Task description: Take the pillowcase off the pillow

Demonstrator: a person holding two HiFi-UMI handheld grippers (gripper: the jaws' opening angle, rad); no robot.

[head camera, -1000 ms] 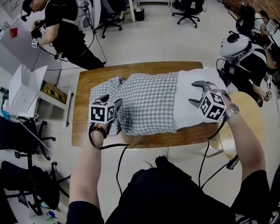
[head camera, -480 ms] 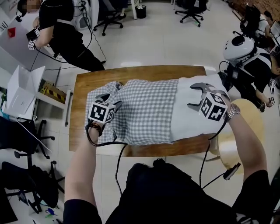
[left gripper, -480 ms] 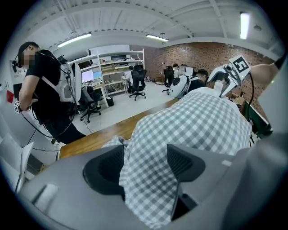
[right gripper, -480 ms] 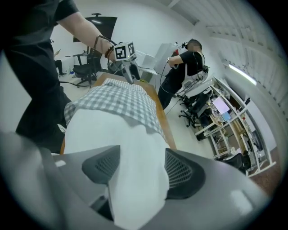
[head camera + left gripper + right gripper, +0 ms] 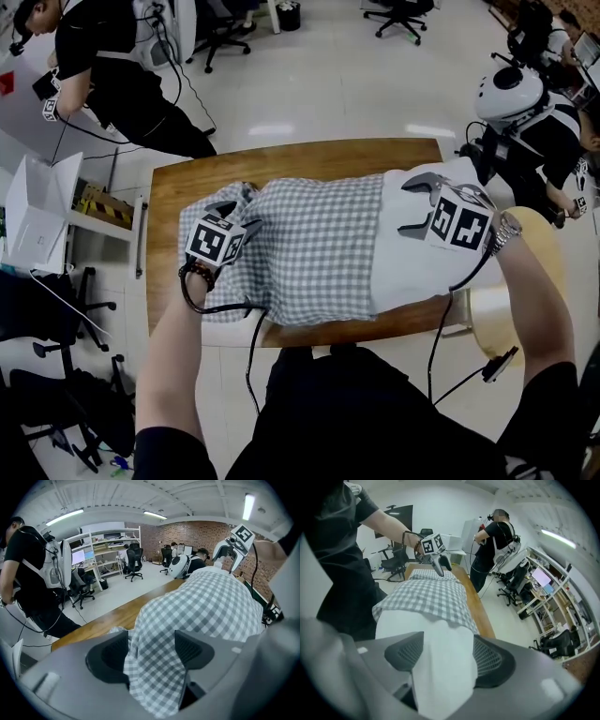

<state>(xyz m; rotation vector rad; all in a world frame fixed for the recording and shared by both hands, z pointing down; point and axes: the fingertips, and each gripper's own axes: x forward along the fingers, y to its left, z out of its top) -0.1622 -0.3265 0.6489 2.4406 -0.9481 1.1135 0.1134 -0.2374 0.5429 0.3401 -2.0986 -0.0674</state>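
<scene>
A grey-and-white checked pillowcase (image 5: pixel 319 244) covers the left part of a white pillow (image 5: pixel 412 267) lying across the wooden table (image 5: pixel 187 178). The pillow's right end sticks out bare. My left gripper (image 5: pixel 236 214) is at the case's left end, shut on a fold of checked cloth (image 5: pixel 154 667) that fills the gap between its pads. My right gripper (image 5: pixel 412 202) is at the bare end, its pads against a bunch of white pillow (image 5: pixel 443 667); its jaws are opening. Each gripper shows in the other's view, the right gripper (image 5: pixel 232 550) far right and the left gripper (image 5: pixel 440 566) far back.
The pillow overhangs the table's near edge. A round wooden stool (image 5: pixel 539 272) stands right of the table. A person in black (image 5: pixel 122 75) stands at the back left, and a seated person with a white helmet (image 5: pixel 511 94) is at the back right. Office chairs stand beyond.
The left gripper has edged a little to the left with the checked cloth, drawing the case's left end that way. The right gripper stays on the white end.
</scene>
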